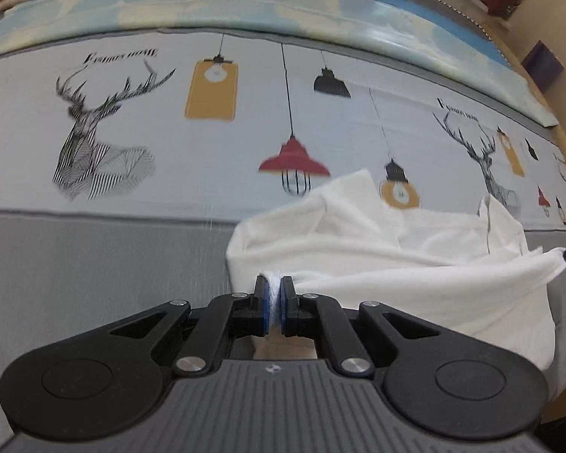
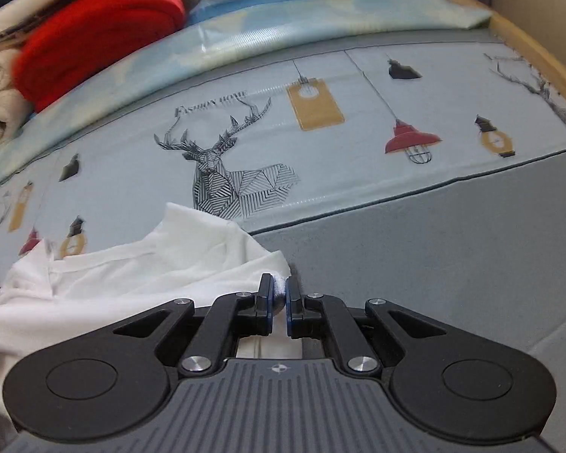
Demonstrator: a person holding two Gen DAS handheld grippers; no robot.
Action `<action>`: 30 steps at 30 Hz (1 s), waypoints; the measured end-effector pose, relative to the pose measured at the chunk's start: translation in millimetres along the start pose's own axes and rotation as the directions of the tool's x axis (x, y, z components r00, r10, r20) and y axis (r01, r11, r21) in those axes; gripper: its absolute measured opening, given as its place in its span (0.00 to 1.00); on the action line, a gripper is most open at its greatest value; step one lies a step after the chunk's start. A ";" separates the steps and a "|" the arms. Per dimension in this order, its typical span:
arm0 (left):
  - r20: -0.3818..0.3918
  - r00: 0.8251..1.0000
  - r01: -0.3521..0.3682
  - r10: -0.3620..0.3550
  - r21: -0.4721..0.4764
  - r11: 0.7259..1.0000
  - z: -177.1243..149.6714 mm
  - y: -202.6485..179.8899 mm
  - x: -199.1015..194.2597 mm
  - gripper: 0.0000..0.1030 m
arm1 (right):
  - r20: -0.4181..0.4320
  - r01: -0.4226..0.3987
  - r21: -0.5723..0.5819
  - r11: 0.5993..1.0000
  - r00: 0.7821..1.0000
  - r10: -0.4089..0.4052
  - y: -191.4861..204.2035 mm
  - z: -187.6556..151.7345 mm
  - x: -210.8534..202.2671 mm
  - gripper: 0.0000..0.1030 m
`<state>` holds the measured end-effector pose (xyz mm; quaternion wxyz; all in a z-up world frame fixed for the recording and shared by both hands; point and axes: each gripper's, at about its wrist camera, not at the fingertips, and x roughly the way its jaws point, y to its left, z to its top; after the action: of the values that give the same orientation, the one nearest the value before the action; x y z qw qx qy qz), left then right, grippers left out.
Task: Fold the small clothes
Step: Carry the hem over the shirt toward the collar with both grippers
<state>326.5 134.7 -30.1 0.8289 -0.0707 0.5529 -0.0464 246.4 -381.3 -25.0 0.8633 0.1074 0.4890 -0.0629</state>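
A white shirt (image 1: 415, 264) lies rumpled on my bed's printed sheet (image 1: 132, 143) — deer and lamps. My left gripper (image 1: 273, 302) pinches one bunched edge, my right gripper (image 2: 279, 302) another — both jaws clamped on cloth.

Deer-print bedsheet (image 1: 169, 173), red blanket (image 2: 94, 37)

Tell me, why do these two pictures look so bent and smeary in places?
Left wrist view: the fisheye lens bows the bed edge, and the deer print is streaked with motion blur, while the left gripper pinching the white garment stays sharp. Right wrist view: same curving; the red clothing is smeared, the right gripper crisp. Lighting is soft, without glare.
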 end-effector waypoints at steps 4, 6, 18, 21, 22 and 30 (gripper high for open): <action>-0.002 1.000 0.028 -0.029 -0.095 0.995 20.1 14.9 17.9 0.06 | 0.040 -0.016 -0.010 1.000 0.999 0.017 9.3 24.9 11.8 0.05; -0.006 0.998 0.055 -0.056 -0.154 0.987 29.2 21.5 25.5 0.06 | 0.029 -0.023 0.056 0.998 0.999 0.021 6.0 33.8 23.1 0.05; 0.063 0.990 0.140 -0.129 -0.236 0.961 43.1 43.8 13.2 0.28 | 0.092 -0.009 0.231 0.973 0.996 -0.013 -18.0 50.0 42.7 0.19; 0.011 0.994 0.111 -0.111 -0.167 0.980 38.2 39.5 17.5 0.28 | 0.090 -0.069 0.187 0.980 0.994 0.053 -21.9 45.8 38.7 0.28; -0.006 0.995 0.099 -0.101 -0.147 0.984 36.3 38.1 19.1 0.28 | 0.068 -0.083 0.168 0.982 0.995 0.072 -22.6 43.1 40.7 0.28; -0.078 0.994 0.071 -0.078 -0.088 0.994 23.7 33.1 35.7 0.33 | -0.090 -0.065 0.040 0.997 0.994 0.069 -13.8 25.7 61.4 0.31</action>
<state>362.1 163.4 -59.2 0.7996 -0.1243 0.5848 -0.0566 296.3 -401.3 -66.6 0.8395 0.1428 0.5229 -0.0380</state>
